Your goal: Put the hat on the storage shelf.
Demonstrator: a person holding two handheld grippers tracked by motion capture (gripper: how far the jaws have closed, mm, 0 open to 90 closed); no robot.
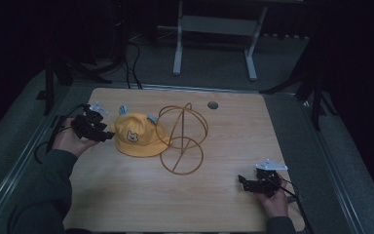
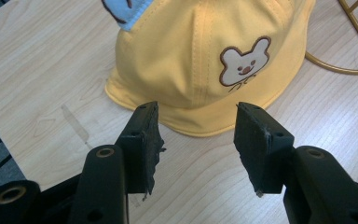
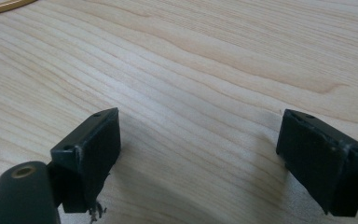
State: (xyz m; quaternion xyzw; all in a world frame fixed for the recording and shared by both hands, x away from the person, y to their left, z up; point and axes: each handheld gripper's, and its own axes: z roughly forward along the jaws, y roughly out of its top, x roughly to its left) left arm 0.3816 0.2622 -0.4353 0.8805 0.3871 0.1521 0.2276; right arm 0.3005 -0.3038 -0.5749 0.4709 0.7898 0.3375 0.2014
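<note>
1. A yellow child's bucket hat (image 1: 135, 136) with a bear face on its front and small blue ears lies crown-up on the wooden table (image 1: 126, 200); it serves as the landmark here.
2. Just right of the hat stands a gold wire hat stand (image 1: 182, 139), made of a round base ring and crossed hoops above; its base ring nearly touches the hat's brim.
3. The left gripper (image 1: 108, 136) sits just left of the hat, held in the person's left hand (image 1: 68, 141). In the left gripper view its jaws stand moderately apart with nothing between them, their tips just short of the brim (image 2: 200, 128), pointed at the bear face (image 2: 243, 63).
4. The right gripper (image 1: 242, 183) lies well away from the hat, toward the near right corner of the table, held in the right hand (image 1: 275, 202). Its jaws are spread wide over bare wood and hold nothing.
5. A small round grommet hole (image 1: 213, 105) sits beyond the stand, near the far edge.
</note>
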